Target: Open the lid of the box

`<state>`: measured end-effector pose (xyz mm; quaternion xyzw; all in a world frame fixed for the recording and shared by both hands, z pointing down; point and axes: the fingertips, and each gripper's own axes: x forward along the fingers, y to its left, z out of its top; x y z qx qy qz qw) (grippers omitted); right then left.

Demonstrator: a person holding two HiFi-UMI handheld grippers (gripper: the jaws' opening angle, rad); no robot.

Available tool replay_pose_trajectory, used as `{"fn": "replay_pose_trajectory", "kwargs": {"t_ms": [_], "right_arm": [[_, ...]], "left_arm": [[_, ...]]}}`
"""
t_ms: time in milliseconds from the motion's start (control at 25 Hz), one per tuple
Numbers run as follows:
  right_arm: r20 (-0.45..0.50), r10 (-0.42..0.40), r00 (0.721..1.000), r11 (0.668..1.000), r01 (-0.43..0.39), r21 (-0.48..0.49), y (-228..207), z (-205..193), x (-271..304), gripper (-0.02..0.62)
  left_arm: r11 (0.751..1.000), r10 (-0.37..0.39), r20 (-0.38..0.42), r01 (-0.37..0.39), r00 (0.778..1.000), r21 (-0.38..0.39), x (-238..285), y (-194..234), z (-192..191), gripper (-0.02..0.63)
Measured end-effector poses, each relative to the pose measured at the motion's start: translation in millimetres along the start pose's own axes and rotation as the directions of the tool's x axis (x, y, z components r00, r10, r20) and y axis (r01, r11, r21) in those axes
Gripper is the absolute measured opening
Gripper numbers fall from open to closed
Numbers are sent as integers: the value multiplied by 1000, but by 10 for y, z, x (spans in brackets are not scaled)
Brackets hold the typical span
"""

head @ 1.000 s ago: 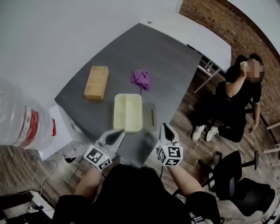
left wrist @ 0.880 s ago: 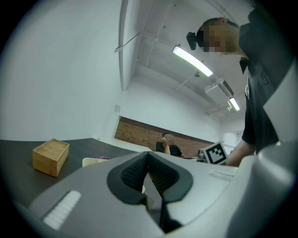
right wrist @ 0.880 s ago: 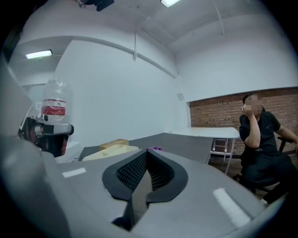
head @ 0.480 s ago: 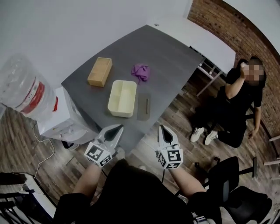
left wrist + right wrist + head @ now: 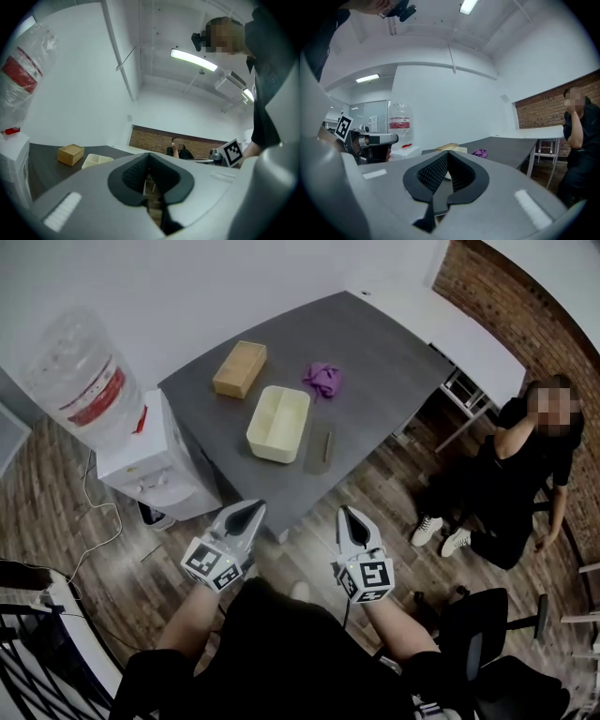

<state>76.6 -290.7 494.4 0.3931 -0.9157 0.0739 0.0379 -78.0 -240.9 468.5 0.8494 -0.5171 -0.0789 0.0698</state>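
The cream box [image 5: 278, 423] lies on the dark grey table [image 5: 375, 352], its two compartments showing. A flat grey lid [image 5: 320, 447] rests on the table just right of it. Both grippers hang over the wooden floor, well short of the table and close to my body. My left gripper [image 5: 251, 509] is shut with nothing in it, and so is my right gripper [image 5: 347, 515]. The left gripper view shows the shut left gripper [image 5: 149, 157] with the cream box [image 5: 97, 161] far off. In the right gripper view the right gripper [image 5: 447, 154] is shut too.
A wooden box [image 5: 239, 368] and a purple cloth [image 5: 323, 379] lie behind the cream box. A white water dispenser [image 5: 155, 465] with a bottle [image 5: 84, 381] stands left of the table. A person [image 5: 525, 456] sits at the right, above a black chair [image 5: 506, 615].
I have backed away from the table: it and the box now look smaller and farther up. Both grippers stay shut near my body.
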Motion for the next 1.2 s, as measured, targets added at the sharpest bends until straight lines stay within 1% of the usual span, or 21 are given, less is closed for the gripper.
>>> {"fn": "replay_pose_trajectory", "kwargs": {"t_ms": [200,280,400,600,800,960,1200], "right_arm": [[11,2,1000,1000,-2,-1,104,40,-25,2],[17,7,1000,1000,-6,-21,169,100,-27,1],[17,-8,1000,999,9,-54,206,126,21,1],[6,-35,999,999,35,-32,252,85,99,2],[19,-19,1000,999,20,-40,335,173,166,2],[13,-11,1000,999,11,-42,377,140,201,2],[8,-31,999,999,31,-28,278,132,278,2]], "left_arm": [[1000,-12,2,12,1000,-17,-125,59,31,0],[999,-20,5,20,1000,-25,-160,101,67,0],[999,-35,4,35,999,-10,-182,177,96,0],[998,-56,2,56,998,-13,-211,244,95,0],[998,-61,27,61,998,-18,-163,298,174,0],[998,-58,31,59,998,-33,-160,325,160,0],[998,-58,25,59,998,-38,-133,382,113,0]]}}
